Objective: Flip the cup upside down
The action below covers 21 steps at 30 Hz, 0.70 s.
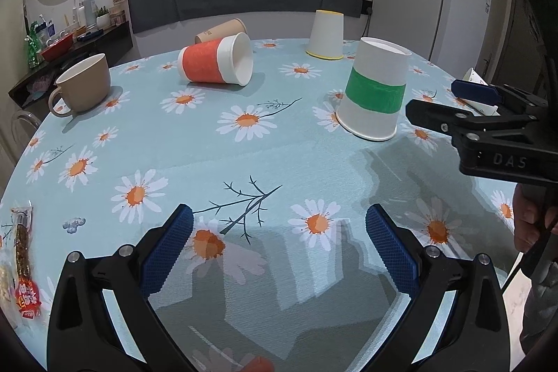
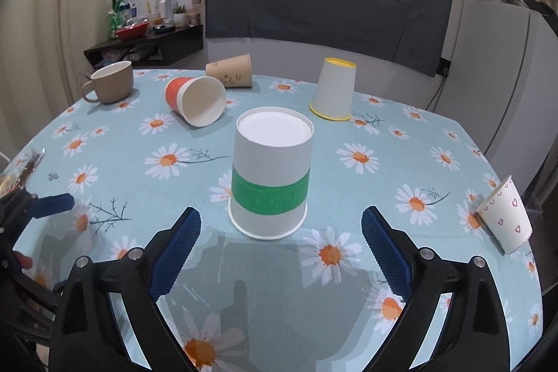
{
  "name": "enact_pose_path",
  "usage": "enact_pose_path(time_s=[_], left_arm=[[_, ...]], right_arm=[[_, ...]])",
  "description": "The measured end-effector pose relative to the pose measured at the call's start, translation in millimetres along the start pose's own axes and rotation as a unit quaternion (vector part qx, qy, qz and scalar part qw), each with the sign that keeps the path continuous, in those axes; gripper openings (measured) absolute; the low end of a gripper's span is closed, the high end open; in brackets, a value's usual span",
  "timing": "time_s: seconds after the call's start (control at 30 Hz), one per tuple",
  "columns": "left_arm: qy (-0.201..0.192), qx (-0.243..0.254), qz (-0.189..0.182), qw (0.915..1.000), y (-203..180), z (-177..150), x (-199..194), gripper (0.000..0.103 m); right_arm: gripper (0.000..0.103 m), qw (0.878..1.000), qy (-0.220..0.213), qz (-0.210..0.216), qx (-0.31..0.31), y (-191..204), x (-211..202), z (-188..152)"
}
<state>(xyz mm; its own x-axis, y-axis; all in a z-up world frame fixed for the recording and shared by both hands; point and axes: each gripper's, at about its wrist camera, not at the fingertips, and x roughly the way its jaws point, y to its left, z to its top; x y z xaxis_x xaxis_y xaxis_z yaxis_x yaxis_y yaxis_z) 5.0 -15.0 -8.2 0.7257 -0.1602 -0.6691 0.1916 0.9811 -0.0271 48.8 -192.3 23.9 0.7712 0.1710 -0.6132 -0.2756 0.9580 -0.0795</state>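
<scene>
A white paper cup with a green band (image 2: 270, 176) stands upside down on the daisy tablecloth (image 2: 348, 319), just beyond my open, empty right gripper (image 2: 280, 224). It also shows in the left wrist view (image 1: 375, 91), right of centre, with the right gripper (image 1: 437, 105) beside it. My left gripper (image 1: 279, 224) is open and empty over bare cloth near the front edge. It shows at the far left of the right wrist view (image 2: 52, 203).
An orange-banded cup (image 1: 216, 63) and a brown paper cup (image 1: 221, 30) lie on their sides at the back. A yellow-rimmed cup (image 1: 326, 35) stands upside down. A tan mug (image 1: 82, 84) stands upright at left. A heart-print cup (image 2: 505, 215) lies at right. Snack packets (image 1: 22, 260) lie at the left edge.
</scene>
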Motion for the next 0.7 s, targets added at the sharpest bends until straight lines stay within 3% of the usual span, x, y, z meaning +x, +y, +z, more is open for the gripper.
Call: enact_pose_path(time_s=[0.4,0.7], left_arm=[[0.0,-0.002,0.01,0.9999,0.0,-0.8,-0.5,0.097],[-0.002,-0.008,0.009,0.9999,2.1,-1.0,-1.4,0.097]], right_arm=[[0.093,0.997,-0.002,0.033,0.069,-20.1,-1.0,-29.0],[0.094,0.998,-0.016,0.04,0.052,-14.2,-1.5,-33.8]])
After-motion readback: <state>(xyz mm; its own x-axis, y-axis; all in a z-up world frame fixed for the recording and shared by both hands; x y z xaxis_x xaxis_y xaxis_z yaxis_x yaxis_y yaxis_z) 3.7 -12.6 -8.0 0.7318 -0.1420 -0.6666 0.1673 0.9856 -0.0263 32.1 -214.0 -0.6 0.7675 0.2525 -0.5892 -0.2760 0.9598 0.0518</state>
